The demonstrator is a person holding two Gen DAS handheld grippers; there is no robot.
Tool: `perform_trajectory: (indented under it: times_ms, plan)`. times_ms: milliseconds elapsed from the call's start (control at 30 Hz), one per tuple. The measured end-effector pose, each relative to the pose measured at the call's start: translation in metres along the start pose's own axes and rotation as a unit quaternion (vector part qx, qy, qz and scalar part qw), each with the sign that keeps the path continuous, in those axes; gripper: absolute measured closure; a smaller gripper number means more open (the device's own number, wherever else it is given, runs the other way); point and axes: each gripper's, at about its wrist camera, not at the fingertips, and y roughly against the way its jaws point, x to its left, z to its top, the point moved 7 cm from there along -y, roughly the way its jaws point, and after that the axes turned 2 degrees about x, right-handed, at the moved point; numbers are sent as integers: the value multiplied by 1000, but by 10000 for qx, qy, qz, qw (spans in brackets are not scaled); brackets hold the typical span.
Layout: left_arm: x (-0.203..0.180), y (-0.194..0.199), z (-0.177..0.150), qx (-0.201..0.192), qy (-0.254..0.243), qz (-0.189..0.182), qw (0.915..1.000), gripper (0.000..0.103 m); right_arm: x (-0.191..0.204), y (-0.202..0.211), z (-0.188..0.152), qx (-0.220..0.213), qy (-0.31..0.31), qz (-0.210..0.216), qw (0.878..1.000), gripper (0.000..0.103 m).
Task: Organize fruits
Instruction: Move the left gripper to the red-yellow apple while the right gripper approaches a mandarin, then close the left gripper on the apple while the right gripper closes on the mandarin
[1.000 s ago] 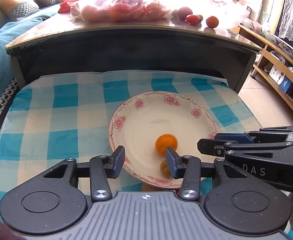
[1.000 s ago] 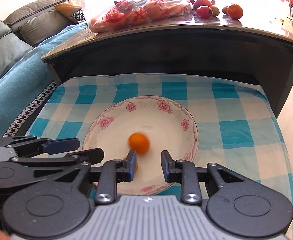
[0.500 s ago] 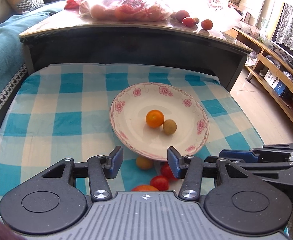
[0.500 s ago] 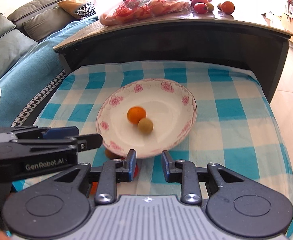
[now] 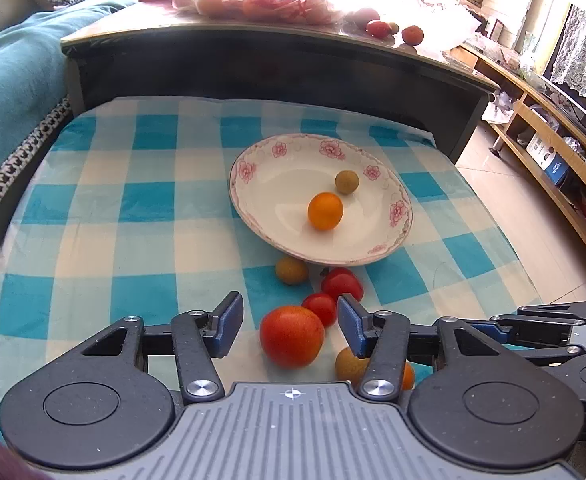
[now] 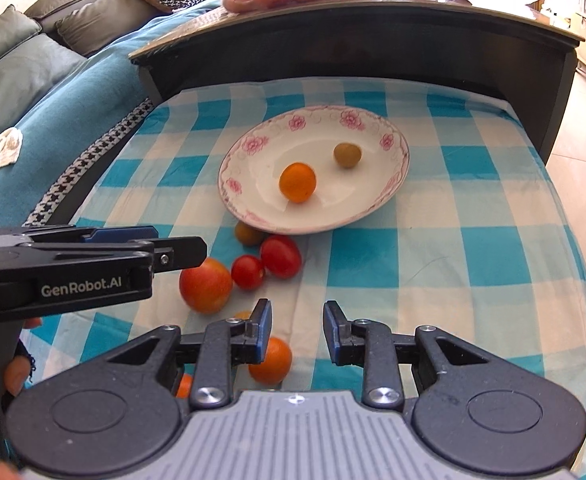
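Note:
A white flowered plate (image 5: 281, 184) (image 6: 261, 168) sits on the blue checked cloth (image 5: 93, 200), holding an orange (image 5: 325, 211) (image 6: 297, 182) and a small greenish-brown fruit (image 5: 346, 182) (image 6: 347, 155). In front of it lie a yellow-brown fruit (image 5: 291, 270), two red tomatoes (image 5: 341, 283) (image 6: 247, 272), a big red-orange fruit (image 5: 292, 336) (image 6: 206, 286), a tan fruit (image 5: 349, 364) and another orange (image 6: 271, 360). My left gripper (image 5: 290, 322) hovers over the big red-orange fruit with its jaws opening, touching nothing. My right gripper (image 6: 297, 330) has its jaws drawn close with nothing between them.
A dark coffee table (image 5: 277, 68) rises behind the cloth with a plastic bag of fruit (image 5: 261, 0) and loose fruit (image 5: 412, 35) on top. A sofa with a teal cover (image 6: 33, 120) stands to the left. A wooden shelf (image 5: 553, 152) runs along the right.
Both grippers have drawn back from the plate, bringing the loose fruit on the cloth into view. The orange has rolled to rest in the plate. The left jaws stand wider.

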Motion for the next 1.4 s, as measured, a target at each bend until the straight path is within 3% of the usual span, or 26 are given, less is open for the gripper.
perform_trajectory:
  times_ms: [667, 900, 1400]
  plan:
    - [1, -8, -11, 208, -21, -46, 9998, 40, 15, -26, -21, 540, 67, 197, 9983, 72]
    - [-2, -21, -14, 341, -8, -67, 9994, 40, 11, -30, -23, 535, 53, 123, 9985, 72]
    - [-2, -51, -17, 535, 36, 60, 9985, 51, -3, -24, -21, 494, -158, 131, 9986, 72]
